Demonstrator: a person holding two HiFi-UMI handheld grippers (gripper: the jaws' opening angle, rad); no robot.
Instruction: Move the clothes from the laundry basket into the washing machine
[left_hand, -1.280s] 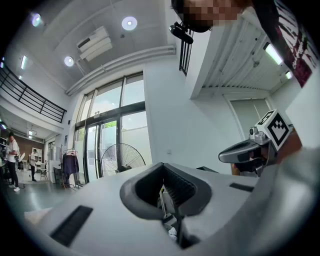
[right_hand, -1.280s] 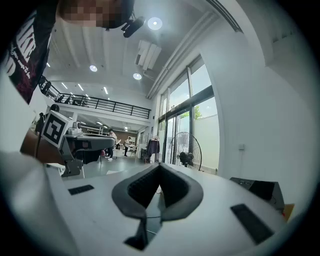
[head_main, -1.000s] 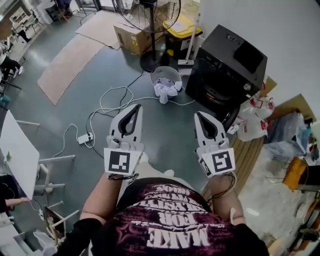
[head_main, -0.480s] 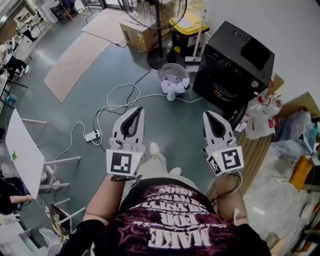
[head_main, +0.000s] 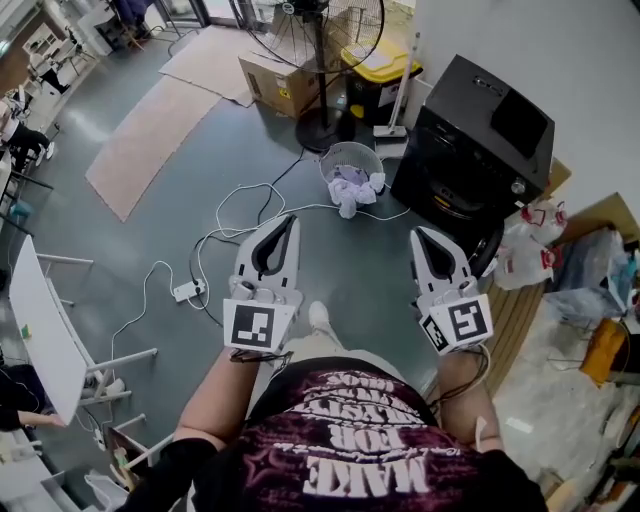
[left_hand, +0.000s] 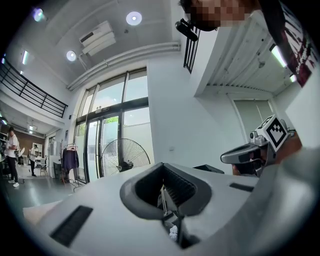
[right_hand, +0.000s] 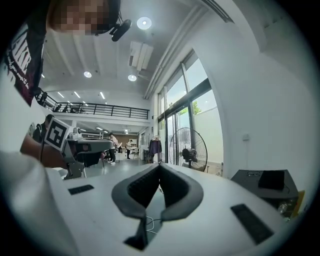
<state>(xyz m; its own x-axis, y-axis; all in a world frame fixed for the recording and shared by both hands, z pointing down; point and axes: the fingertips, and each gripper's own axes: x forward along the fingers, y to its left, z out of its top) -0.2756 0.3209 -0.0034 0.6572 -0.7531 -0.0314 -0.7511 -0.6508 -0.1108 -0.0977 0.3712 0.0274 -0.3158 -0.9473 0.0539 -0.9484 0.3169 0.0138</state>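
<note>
My dark shirt (head_main: 350, 455) carries pale lettering, upside down in the head view: I can read "MAKE" and "FOR"; the other lines are too warped. Far ahead of the shirt, the cardboard box (head_main: 272, 82) bears a yellow label, too small to read.

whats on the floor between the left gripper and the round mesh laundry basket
A loose white cable crosses the grey floor between the left gripper and the round pale mesh laundry basket. The head view shows it.
</note>
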